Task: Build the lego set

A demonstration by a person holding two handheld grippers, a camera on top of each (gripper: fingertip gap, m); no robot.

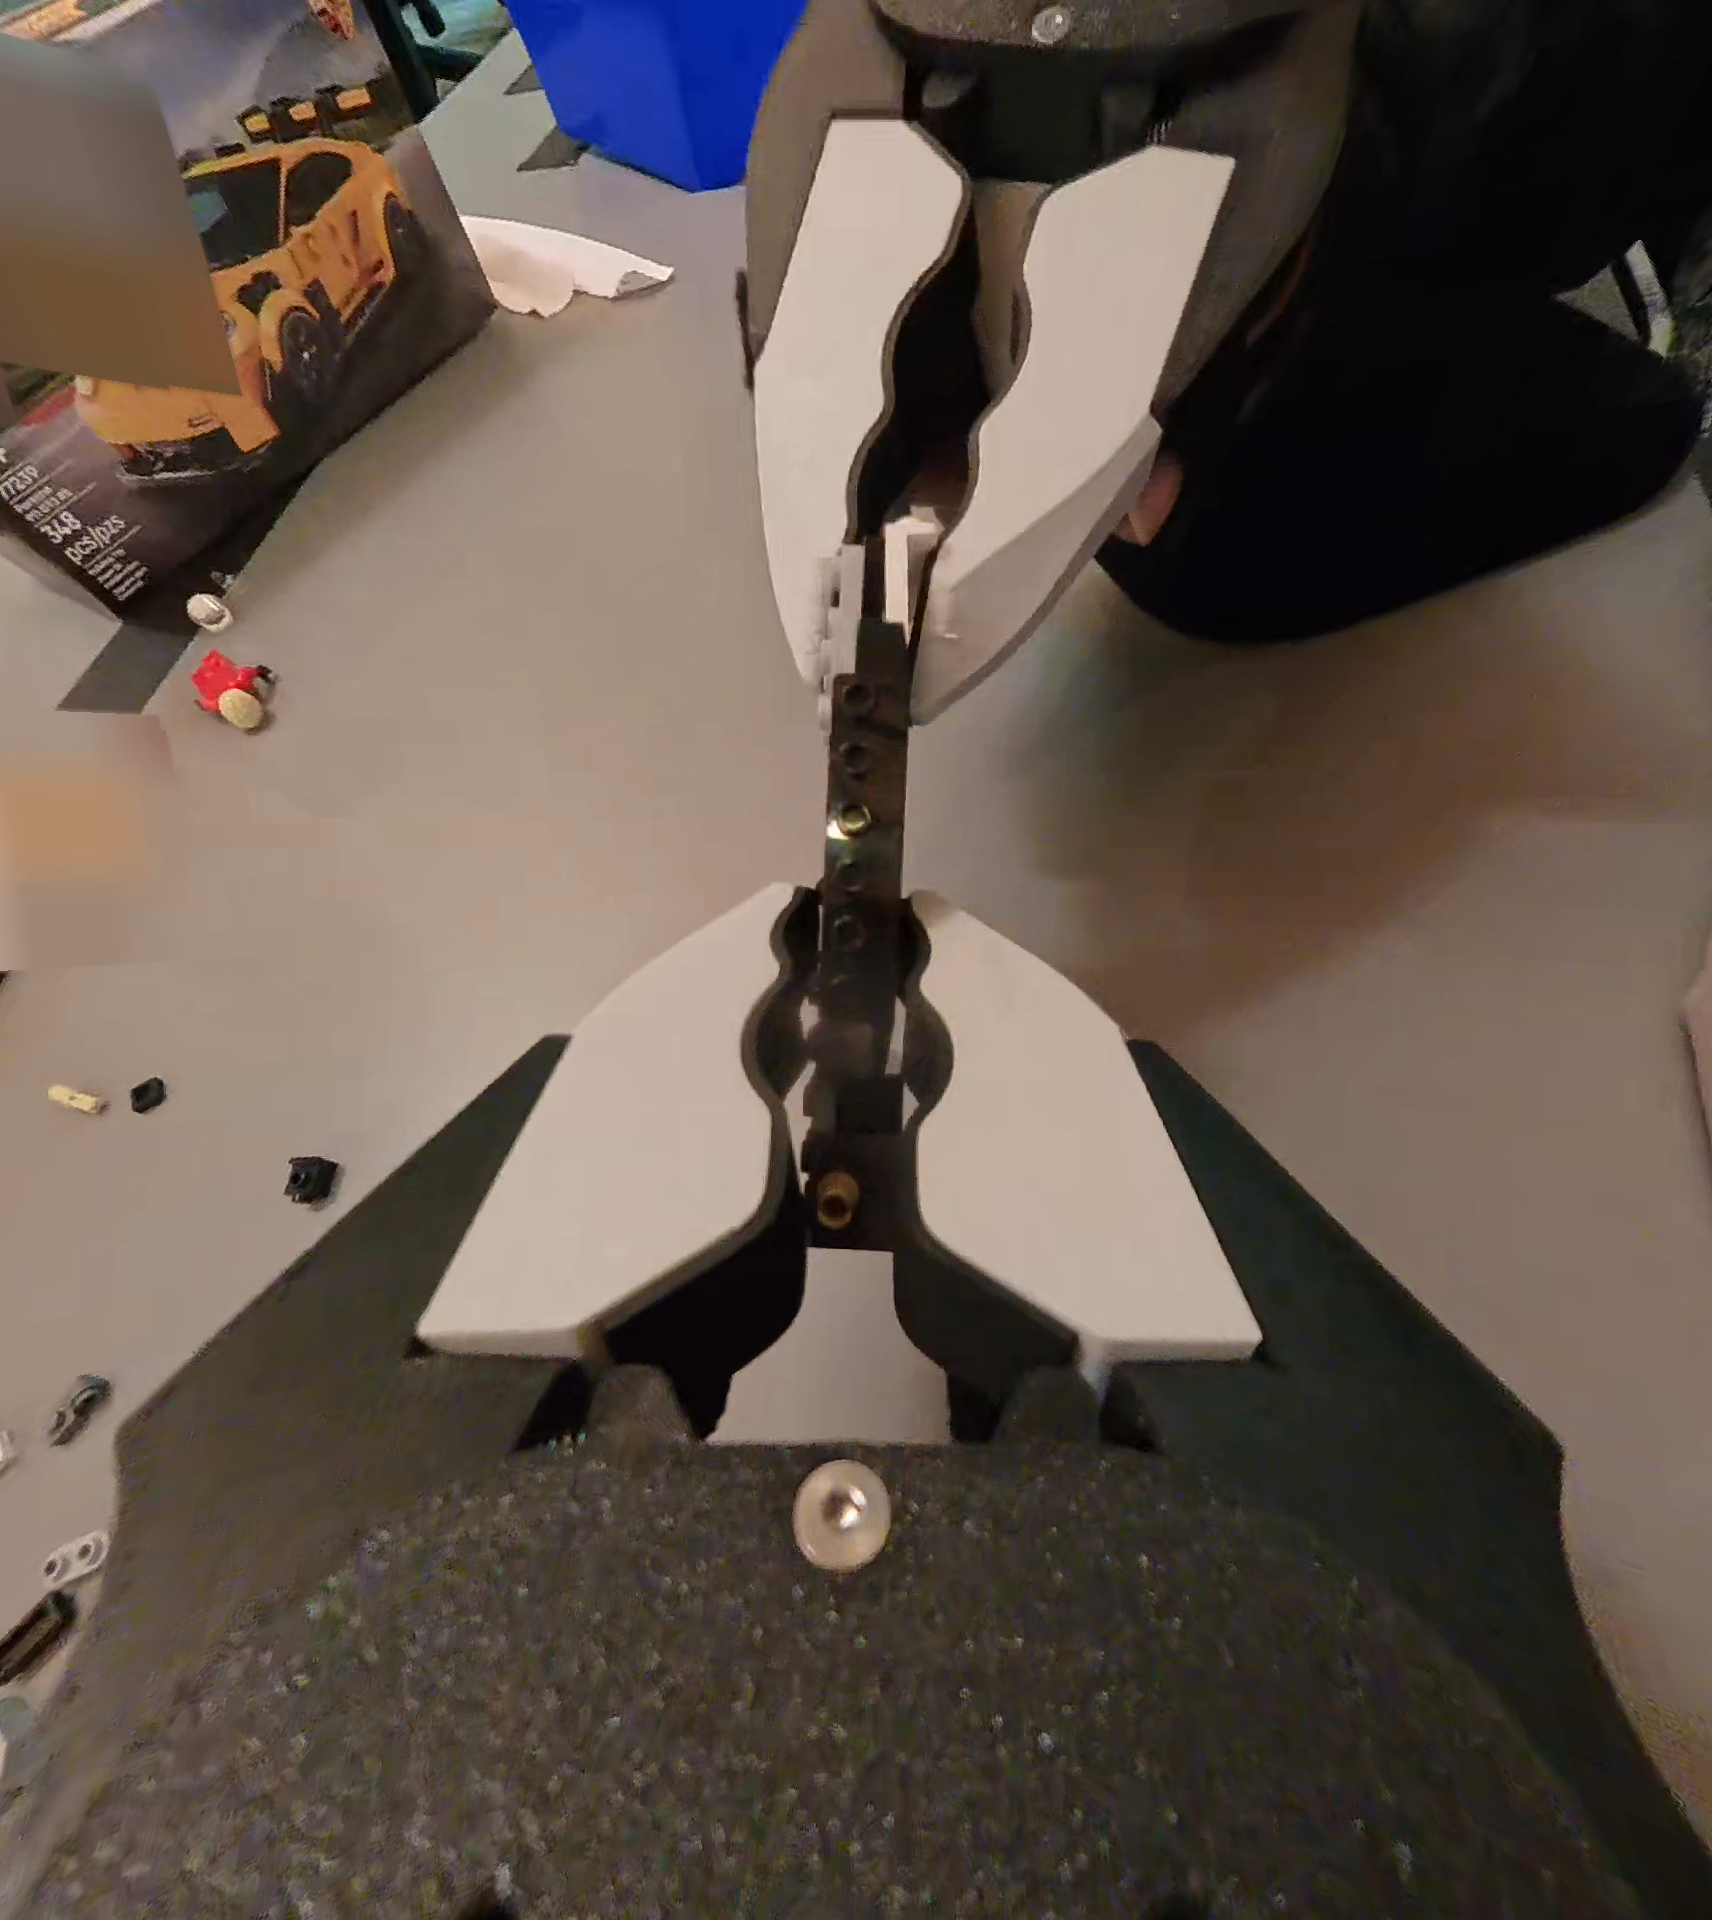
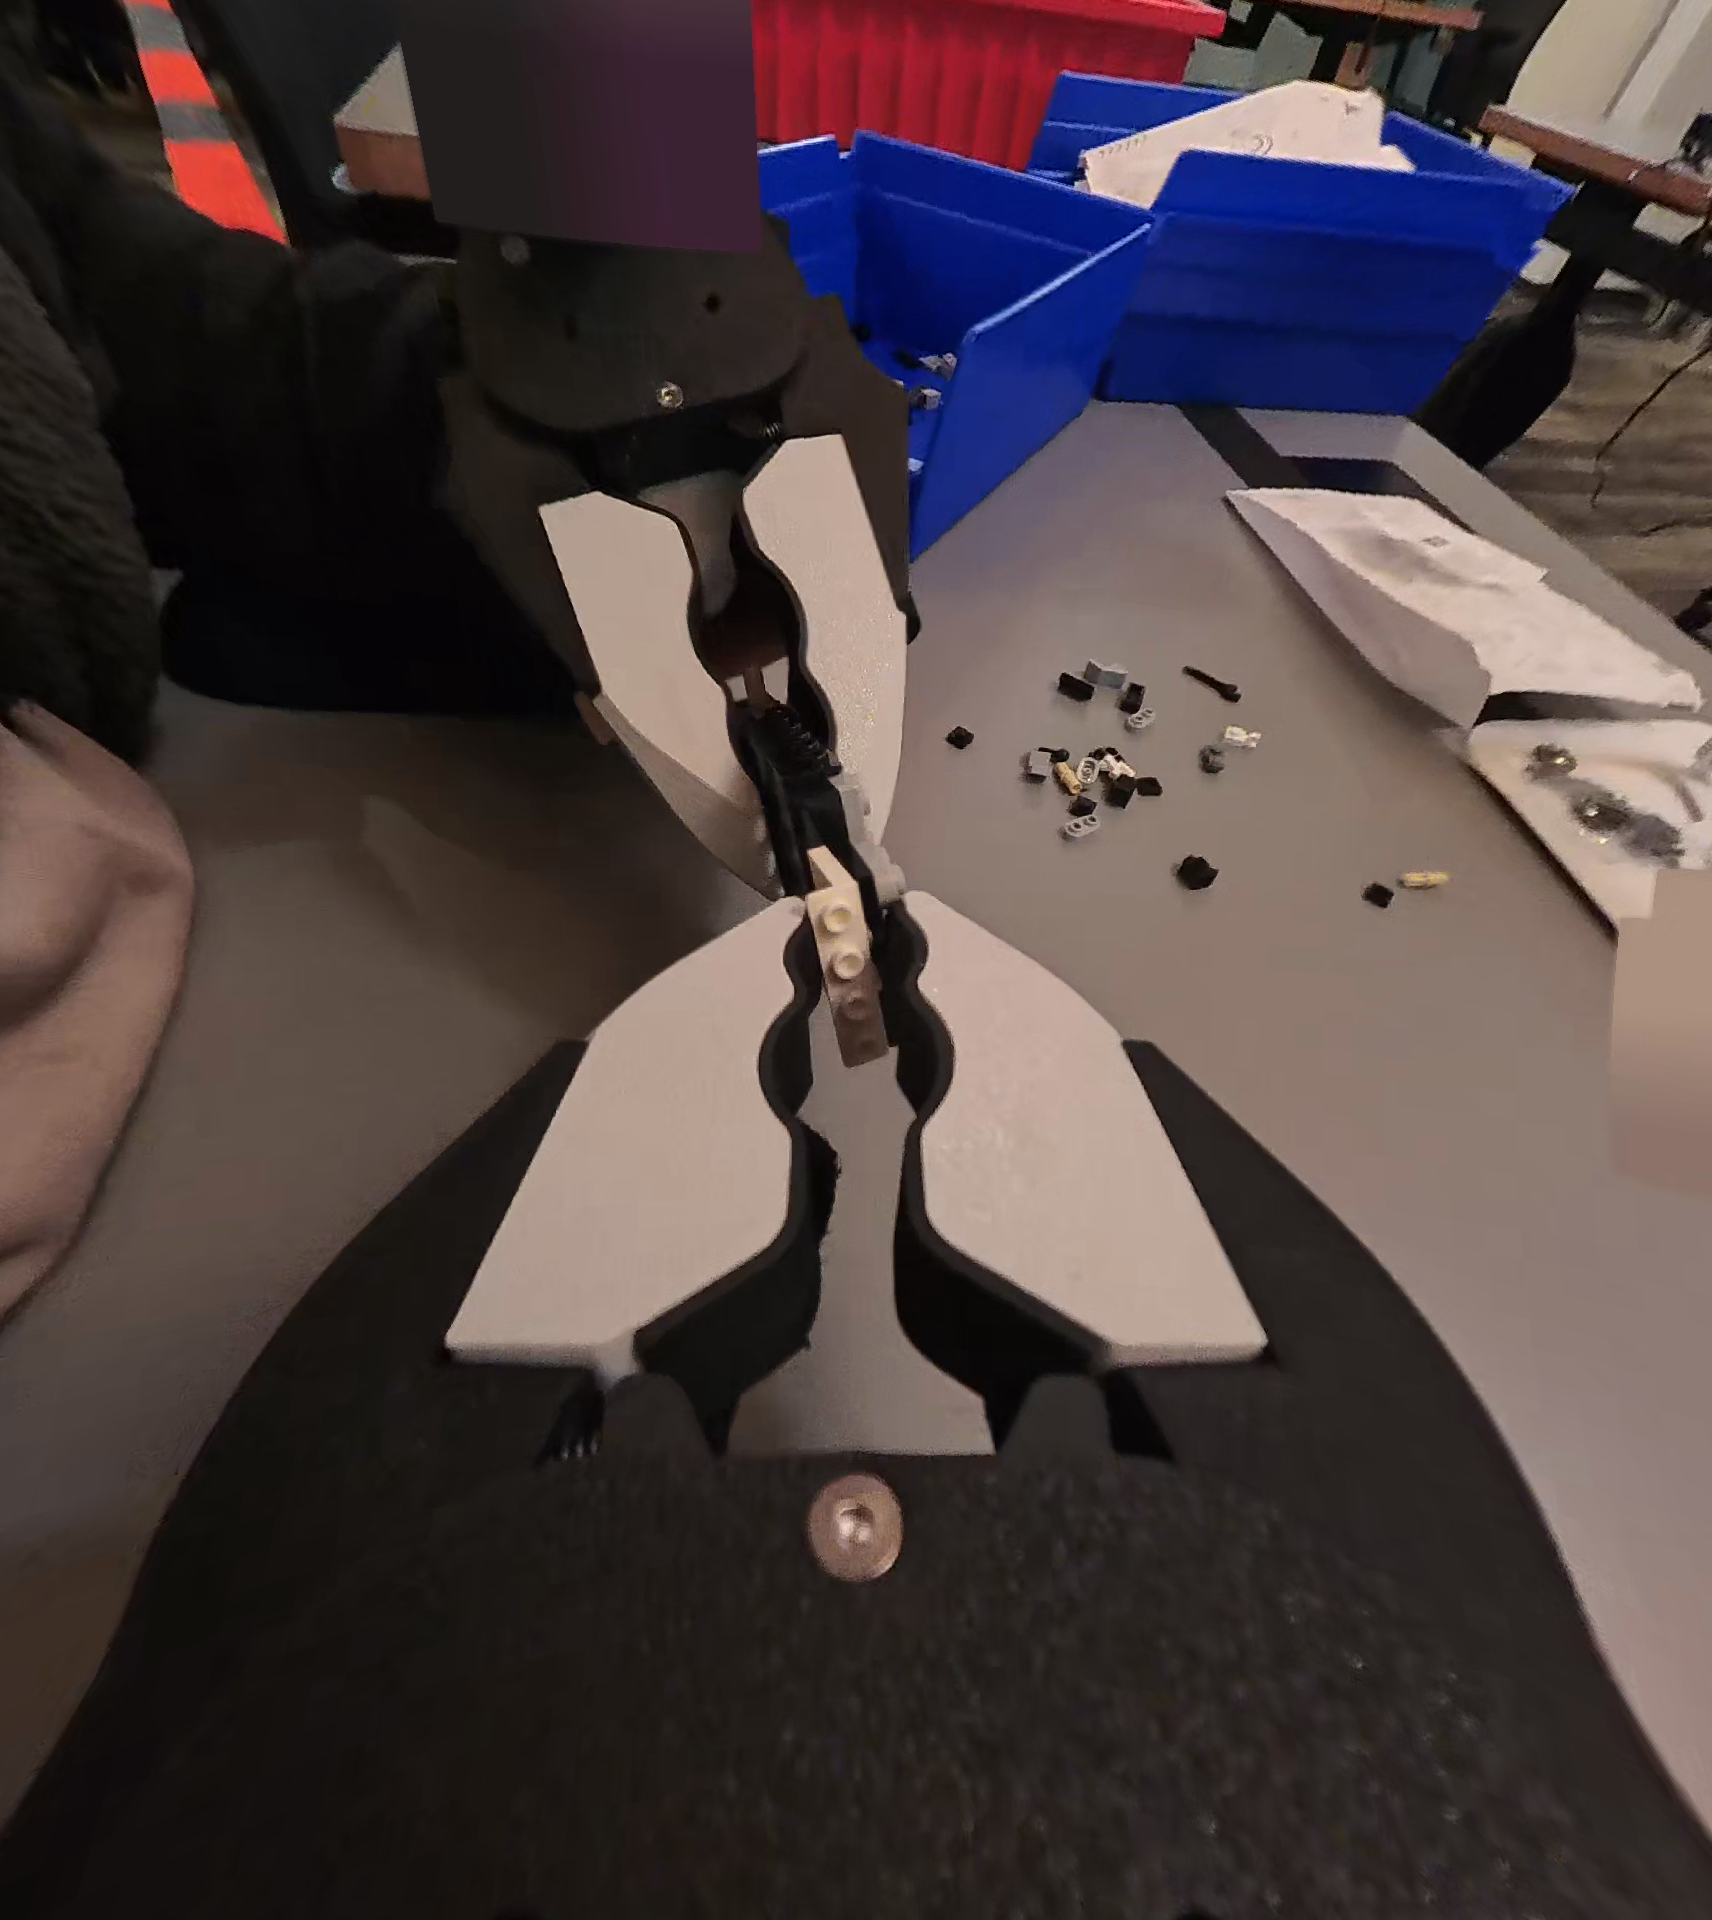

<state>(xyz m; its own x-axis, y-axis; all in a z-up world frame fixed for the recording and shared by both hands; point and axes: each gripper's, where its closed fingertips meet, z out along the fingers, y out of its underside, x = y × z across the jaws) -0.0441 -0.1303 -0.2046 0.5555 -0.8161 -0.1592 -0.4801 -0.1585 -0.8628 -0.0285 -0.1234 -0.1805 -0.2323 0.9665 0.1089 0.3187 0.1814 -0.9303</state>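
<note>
**A:** Your left gripper is pinching the near end of the black strip of bricks, its two pale fingers pressed against the strip's sides. The strip is in the air above the grey table, running straight away from you.

**B:** And my right one?

**A:** Your right gripper comes in from the far side, tip to tip with the left. Its fingers are closed on the strip's other end, where white pieces are attached. From the right wrist view you see your right gripper clamped on a white and tan plate with studs showing, and your left gripper holds the black part just beyond it.

**B:** So both have the same assembly?

**A:** Yes, one at each end, and it touches nothing else.

**B:** What's lying around?

**A:** Loose small pieces are scattered on the table to the right of the grippers, near a white paper bag. Blue bins stand behind them. In the left wrist view the set's box with a yellow car on it stands at the far left, a small red piece near it, and a few black and white bits along the left edge.
</note>
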